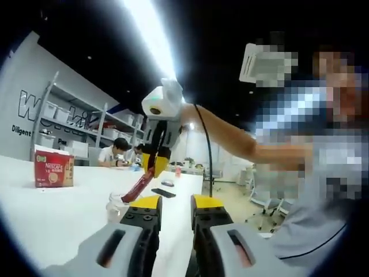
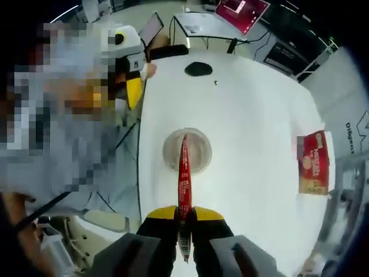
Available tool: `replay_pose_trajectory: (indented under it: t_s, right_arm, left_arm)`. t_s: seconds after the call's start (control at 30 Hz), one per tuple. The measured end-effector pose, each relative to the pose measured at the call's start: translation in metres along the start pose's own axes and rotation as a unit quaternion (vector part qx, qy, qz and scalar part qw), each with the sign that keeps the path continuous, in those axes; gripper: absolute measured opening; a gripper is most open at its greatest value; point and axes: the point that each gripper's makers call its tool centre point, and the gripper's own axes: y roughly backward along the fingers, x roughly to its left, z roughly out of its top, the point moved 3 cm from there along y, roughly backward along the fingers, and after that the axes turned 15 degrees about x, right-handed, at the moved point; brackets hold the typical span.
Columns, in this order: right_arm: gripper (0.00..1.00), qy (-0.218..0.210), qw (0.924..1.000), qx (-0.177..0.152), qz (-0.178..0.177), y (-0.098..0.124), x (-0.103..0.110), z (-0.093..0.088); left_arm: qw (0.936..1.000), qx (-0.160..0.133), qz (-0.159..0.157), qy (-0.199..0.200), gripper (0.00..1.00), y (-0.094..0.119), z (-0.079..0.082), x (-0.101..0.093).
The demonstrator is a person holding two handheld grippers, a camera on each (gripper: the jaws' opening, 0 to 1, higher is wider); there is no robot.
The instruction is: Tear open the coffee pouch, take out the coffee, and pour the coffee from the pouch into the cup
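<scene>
A red coffee stick pouch [image 2: 184, 173] hangs tip-down over a clear cup [image 2: 170, 151] on the white table [image 2: 248, 127]. My right gripper [image 2: 184, 214] is shut on the pouch's upper end. In the left gripper view the right gripper [image 1: 155, 160] holds the same pouch [image 1: 137, 187] slanted above the cup [image 1: 117, 203]. My left gripper [image 1: 176, 202] stands open near the table's edge with nothing between its jaws, a short way from the cup. The left gripper [image 2: 131, 86] also appears beside the table's edge in the right gripper view.
A red Nescafe box [image 1: 53, 168] [image 2: 314, 163] stands on the table beyond the cup. A dark phone [image 1: 163, 192] and a black oval object [image 2: 199, 69] lie farther along. A person sits at the far end [image 1: 118, 151]. Shelves line the wall.
</scene>
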Motion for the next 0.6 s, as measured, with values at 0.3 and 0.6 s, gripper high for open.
replay_pose_trajectory:
  t_s: [0.3, 0.6]
  right_arm:
    - [0.09, 0.017, 0.9989, 0.039, -0.021, 0.007, 0.001, 0.007]
    - [0.09, 0.031, 0.9968, 0.068, -0.028, 0.007, 0.002, 0.009]
  left_arm:
    - [0.9999, -0.008, 0.008, 0.000, 0.24, 0.001, 0.001, 0.005]
    - [0.9995, 0.010, 0.026, -0.012, 0.23, -0.012, 0.019, 0.034]
